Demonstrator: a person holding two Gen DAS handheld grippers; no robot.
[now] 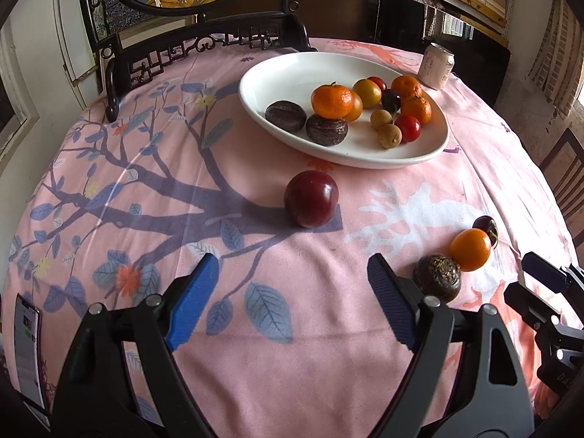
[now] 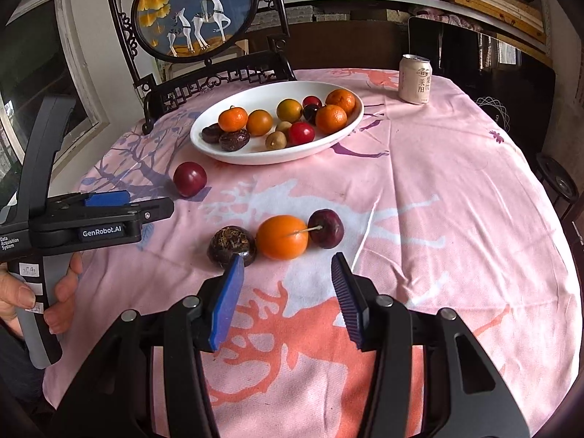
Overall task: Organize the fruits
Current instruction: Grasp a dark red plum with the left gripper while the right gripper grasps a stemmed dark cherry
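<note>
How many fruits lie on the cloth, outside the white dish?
4: a red plum alone near the dish; a dark wrinkled fruit, an orange one and a cherry together.

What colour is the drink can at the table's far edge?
Cream-white drink can with dark lettering; clearest in the right wrist view.

- We find the white oval ceramic plate toward the far side of the pink printed tablecloth, mandarins and other small fruits in it.
- The pale aluminium drink can stands right of it, apart.
- The dark red round plum lies before the plate's left end.
- Nearer us, a row: brown wrinkled fruit, orange round fruit, dark cherry, left to right, touching.
</note>
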